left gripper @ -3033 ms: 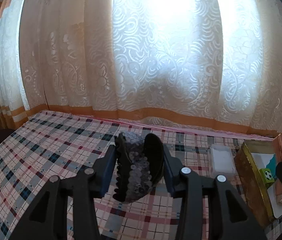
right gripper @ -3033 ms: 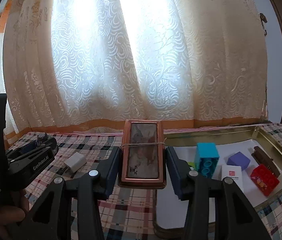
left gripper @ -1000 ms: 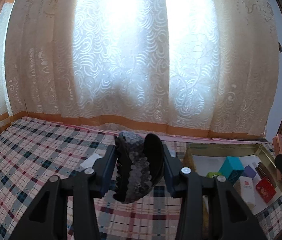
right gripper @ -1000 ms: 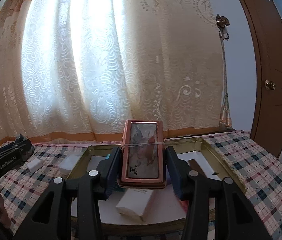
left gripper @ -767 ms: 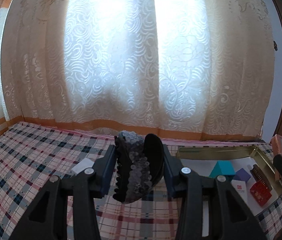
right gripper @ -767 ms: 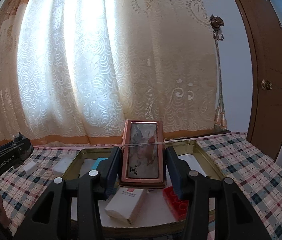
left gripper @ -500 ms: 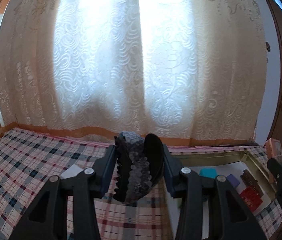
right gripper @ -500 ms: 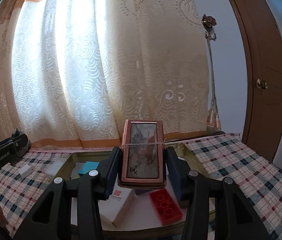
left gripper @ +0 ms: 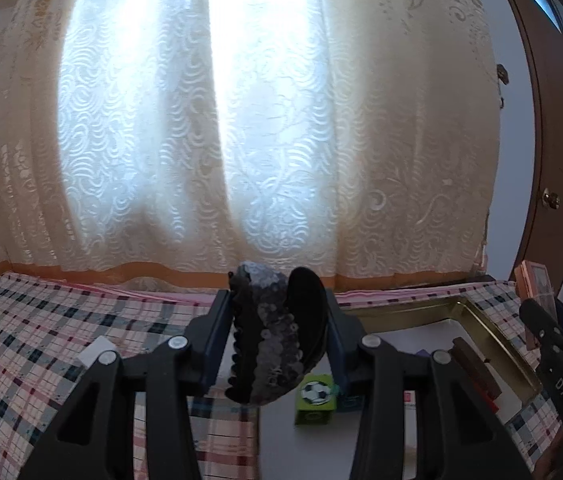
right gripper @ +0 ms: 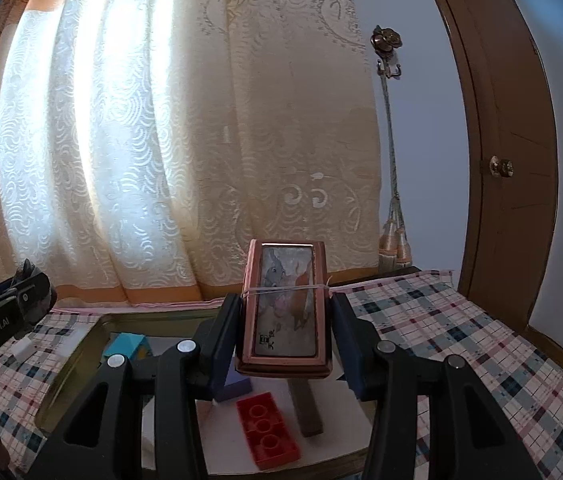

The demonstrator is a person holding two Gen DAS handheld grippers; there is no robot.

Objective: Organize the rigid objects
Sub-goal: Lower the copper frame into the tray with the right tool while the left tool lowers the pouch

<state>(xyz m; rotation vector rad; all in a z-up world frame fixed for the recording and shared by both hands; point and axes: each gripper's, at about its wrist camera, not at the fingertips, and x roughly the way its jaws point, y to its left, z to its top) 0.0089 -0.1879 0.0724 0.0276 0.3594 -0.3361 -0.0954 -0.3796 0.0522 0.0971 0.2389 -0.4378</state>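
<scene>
My left gripper [left gripper: 277, 332] is shut on a black sequined hair clip [left gripper: 273, 336] and holds it above the left part of a gold metal tray [left gripper: 497, 344]. My right gripper [right gripper: 285, 336] is shut on a pink framed box [right gripper: 285, 308] bound with a rubber band, above the same tray [right gripper: 77, 360]. In the tray lie a green football cube [left gripper: 313, 398], a red brick [right gripper: 267, 428], a brown bar [right gripper: 307, 408], a purple block [right gripper: 235, 386] and a teal block [right gripper: 123, 346].
The tray sits on a plaid tablecloth [left gripper: 21, 344]. A small white block [left gripper: 95, 350] lies on the cloth left of the tray. Lace curtains [left gripper: 241, 120] hang behind the table. A brown door [right gripper: 509, 160] stands at the right.
Both grippers have swung to the right and come over the tray, each still holding its object. The tray's contents now lie right under them.
</scene>
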